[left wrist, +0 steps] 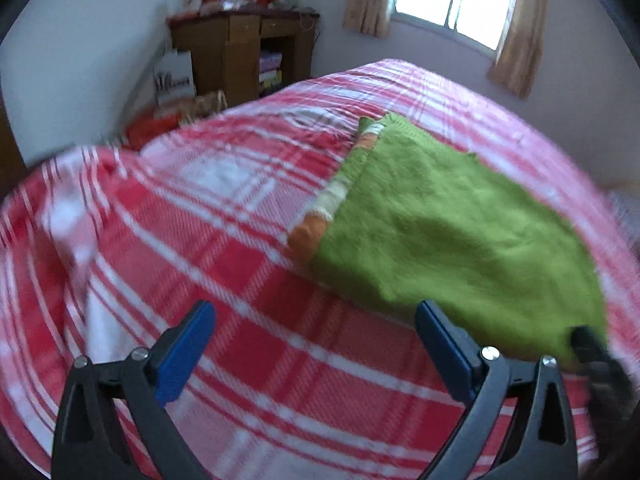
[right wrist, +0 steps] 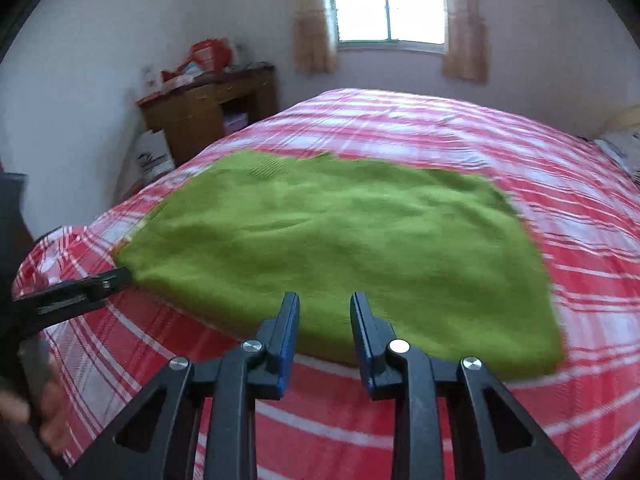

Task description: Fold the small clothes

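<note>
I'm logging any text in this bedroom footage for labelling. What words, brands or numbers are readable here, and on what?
White bag on the floor beside the wooden desk: dark print, too blurred to read in either view.
Books or boxes in the desk's shelf: no text legible.
Green garment and plaid bedspread: no text visible.

Nothing I can read. Far beyond my tongs, left of the wooden desk [left wrist: 240, 52], a white bag [left wrist: 175, 76] carries dark lettering, too blurred to make out in either view.
</note>
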`<action>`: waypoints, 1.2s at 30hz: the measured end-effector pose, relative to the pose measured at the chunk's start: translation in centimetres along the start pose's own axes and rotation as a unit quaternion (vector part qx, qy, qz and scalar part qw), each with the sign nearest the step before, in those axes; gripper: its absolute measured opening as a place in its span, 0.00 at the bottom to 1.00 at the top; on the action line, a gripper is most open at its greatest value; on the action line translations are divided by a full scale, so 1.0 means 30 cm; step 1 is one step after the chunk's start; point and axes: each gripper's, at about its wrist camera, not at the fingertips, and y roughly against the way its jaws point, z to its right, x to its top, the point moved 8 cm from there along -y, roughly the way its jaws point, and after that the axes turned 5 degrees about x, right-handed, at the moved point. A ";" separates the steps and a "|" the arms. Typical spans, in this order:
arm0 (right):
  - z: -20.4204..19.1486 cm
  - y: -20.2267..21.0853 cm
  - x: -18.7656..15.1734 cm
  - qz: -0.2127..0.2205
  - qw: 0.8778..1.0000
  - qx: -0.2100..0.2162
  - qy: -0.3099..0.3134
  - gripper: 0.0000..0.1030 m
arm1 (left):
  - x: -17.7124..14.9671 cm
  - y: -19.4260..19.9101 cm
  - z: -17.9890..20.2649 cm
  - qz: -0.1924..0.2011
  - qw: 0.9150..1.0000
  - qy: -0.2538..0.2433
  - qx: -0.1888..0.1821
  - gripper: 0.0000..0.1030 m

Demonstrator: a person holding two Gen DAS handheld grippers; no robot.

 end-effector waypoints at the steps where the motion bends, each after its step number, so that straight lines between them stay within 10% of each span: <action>1: -0.011 -0.040 -0.019 -0.012 1.000 0.001 0.000 0.27 | -0.010 -0.002 0.003 -0.003 1.000 0.009 -0.012 0.99; 11: 0.019 -0.107 -0.061 -0.026 0.999 0.027 -0.028 0.27 | 0.070 -0.120 0.144 -0.008 0.992 0.064 -0.104 0.96; 14: 0.014 -0.107 -0.062 -0.022 0.999 0.027 -0.027 0.27 | 0.121 -0.153 0.148 -0.007 0.989 0.104 -0.108 0.82; 17: 0.014 -0.105 -0.066 -0.019 0.999 0.025 -0.026 0.27 | 0.143 -0.174 0.148 -0.005 0.988 0.113 -0.107 0.39; 22: 0.011 -0.098 -0.071 -0.017 0.999 0.025 -0.027 0.27 | 0.155 -0.174 0.141 0.007 0.991 0.103 -0.090 0.21; 29: 0.039 -0.084 -0.073 -0.007 0.996 0.057 -0.061 0.27 | 0.211 -0.064 0.292 0.075 0.996 -0.015 -0.051 0.16; 36: 0.059 -0.076 -0.074 0.001 0.992 0.085 -0.095 0.27 | 0.154 0.042 0.594 0.131 0.966 -0.205 -0.090 0.14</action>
